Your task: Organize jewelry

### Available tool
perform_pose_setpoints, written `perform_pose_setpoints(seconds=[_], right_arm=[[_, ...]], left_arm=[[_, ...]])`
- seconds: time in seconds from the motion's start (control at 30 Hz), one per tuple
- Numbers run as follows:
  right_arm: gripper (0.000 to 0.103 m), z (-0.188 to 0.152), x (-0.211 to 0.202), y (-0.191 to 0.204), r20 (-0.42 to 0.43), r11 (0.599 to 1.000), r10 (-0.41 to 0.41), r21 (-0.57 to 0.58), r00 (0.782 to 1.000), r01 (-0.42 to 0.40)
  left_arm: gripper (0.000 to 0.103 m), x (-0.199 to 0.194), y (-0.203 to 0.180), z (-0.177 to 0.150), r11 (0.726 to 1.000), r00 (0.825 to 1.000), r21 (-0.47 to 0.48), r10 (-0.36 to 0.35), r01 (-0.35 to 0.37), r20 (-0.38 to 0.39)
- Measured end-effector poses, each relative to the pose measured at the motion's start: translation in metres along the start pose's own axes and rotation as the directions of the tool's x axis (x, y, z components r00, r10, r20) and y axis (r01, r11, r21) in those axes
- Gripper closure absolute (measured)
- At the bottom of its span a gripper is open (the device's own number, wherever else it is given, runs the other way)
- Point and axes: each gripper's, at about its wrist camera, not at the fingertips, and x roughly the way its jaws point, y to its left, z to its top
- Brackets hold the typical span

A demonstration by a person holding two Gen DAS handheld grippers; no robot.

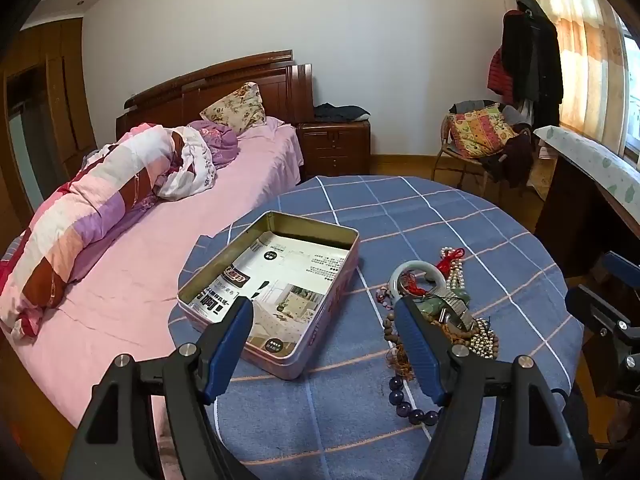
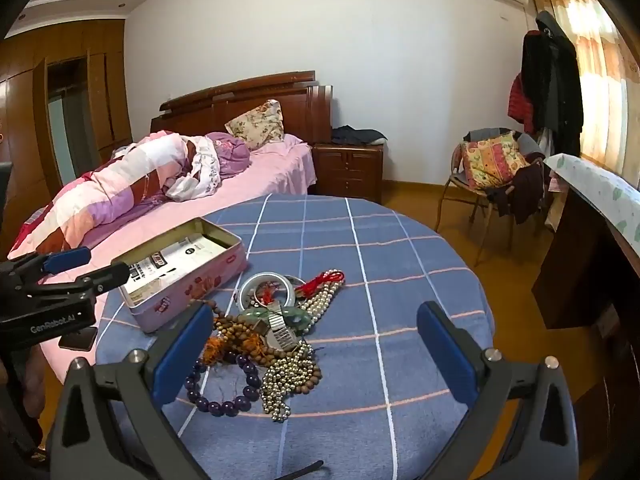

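Right of jewelry heap [image 2: 272,344]: bare tablecloth [image 2: 400,240] to edge.

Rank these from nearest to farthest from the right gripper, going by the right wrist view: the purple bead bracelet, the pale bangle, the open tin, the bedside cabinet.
1. Purple bead bracelet, by the right gripper's left finger.
2. Pale bangle, farther up the jewelry pile.
3. Open tin, left of the pile; close to the bangle's depth, though more off to the side.
4. Bedside cabinet, beside the bed across the room.

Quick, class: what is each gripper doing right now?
Left gripper: open, holding nothing.
Right gripper: open, holding nothing, above the jewelry pile.
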Motion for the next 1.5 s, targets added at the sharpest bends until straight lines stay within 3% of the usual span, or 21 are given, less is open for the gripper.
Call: perform_pose_setpoints(seconds=[1.5], right_arm=[[0.0, -0.009, 0.011, -0.002, -0.018, 1.0, 0.014, 0.014, 1.0, -0.014]], left_arm=[[0.03, 0.006, 0.005, -0.003, 1.0, 1.0, -0.01, -0.001, 0.001, -0.011]])
